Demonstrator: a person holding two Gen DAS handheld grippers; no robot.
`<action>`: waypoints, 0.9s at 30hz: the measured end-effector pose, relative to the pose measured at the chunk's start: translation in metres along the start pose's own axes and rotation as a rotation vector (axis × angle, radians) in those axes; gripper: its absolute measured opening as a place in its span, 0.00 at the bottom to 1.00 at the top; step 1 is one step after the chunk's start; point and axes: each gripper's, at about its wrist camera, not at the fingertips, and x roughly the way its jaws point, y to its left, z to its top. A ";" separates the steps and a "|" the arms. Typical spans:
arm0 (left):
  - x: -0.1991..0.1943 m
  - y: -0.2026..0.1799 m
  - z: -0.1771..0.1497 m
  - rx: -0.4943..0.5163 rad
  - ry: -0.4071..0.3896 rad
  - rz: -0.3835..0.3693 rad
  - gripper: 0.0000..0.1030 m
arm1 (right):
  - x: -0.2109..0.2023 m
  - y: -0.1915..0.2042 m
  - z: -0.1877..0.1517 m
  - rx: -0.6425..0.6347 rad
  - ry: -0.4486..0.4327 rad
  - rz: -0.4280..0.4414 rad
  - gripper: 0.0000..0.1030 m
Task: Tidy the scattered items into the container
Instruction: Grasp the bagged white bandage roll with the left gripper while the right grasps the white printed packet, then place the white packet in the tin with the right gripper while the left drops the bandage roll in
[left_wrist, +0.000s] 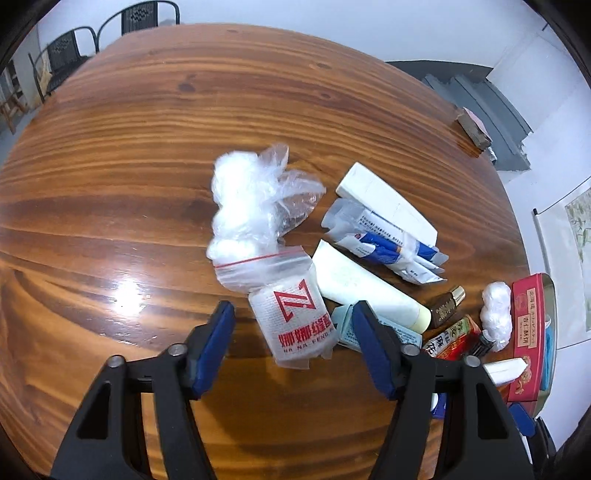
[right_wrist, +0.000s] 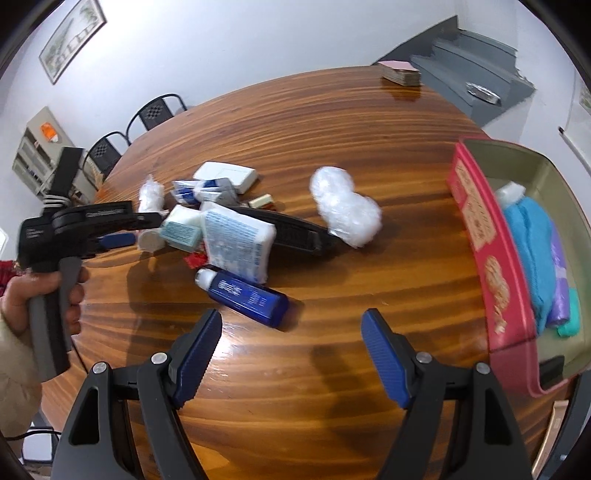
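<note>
The wooden surface is carrying everything. The red container is sitting at its right edge, cloths inside. Scattered items are lying left of it; the zip bag is resting, seemingly untouched, between the left gripper's released jaws. The right gripper's jaws are gaping, empty.

A home dining room: a long glossy wooden counter, black metal chairs along it, a framed picture on the white wall, grey stairs beyond.
</note>
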 end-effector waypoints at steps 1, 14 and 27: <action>-0.001 0.000 0.000 0.004 -0.005 -0.019 0.45 | 0.002 0.002 0.002 -0.002 0.001 0.008 0.79; -0.028 -0.019 -0.022 0.095 -0.011 -0.032 0.37 | 0.045 0.025 0.044 0.016 0.019 0.097 0.79; -0.045 -0.065 -0.045 0.195 -0.014 -0.040 0.37 | 0.050 0.005 0.044 0.034 0.039 0.067 0.48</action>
